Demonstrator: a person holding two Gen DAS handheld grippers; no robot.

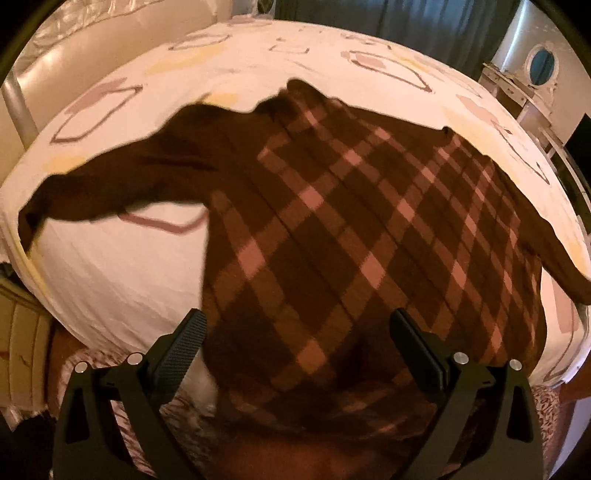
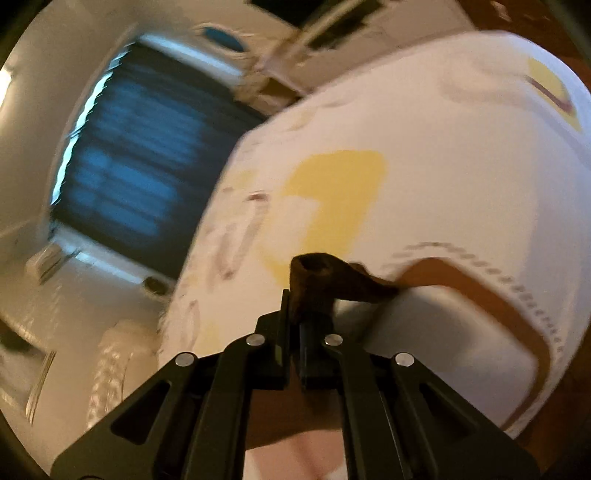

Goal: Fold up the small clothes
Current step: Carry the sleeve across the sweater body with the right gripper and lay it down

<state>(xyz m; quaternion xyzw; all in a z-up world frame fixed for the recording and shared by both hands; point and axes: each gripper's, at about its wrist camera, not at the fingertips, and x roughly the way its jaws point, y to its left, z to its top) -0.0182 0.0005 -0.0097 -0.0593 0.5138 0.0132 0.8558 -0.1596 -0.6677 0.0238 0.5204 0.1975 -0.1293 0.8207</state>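
Fingers of the right gripper [image 2: 301, 295] are clenched on a fold of dark brown cloth, the cuff or edge of the brown checked garment [image 1: 332, 229]; the pinched bit [image 2: 314, 277] sticks up from between the pads toward twelve o'clock and trails off toward three o'clock, over the bed sheet [image 2: 443, 184]. That view is blurred, so finer detail of the fabric cannot be told.

Fingers of the left gripper [image 1: 295, 332] stand released and wide apart, one pad [image 1: 184, 343] at about eight o'clock and the other at about four o'clock of the left wrist view, pressing on nothing. Between them and beyond, the garment lies spread on the bed [image 1: 110, 277], its checked body running from the six o'clock edge up toward one o'clock. One plain dark sleeve [image 1: 110, 184] stretches out toward nine o'clock, and another reaches the three o'clock edge. The sheet is white with yellow patches and brownish outlined shapes. A dark curtain [image 1: 424, 22] hangs beyond the bed at twelve o'clock.
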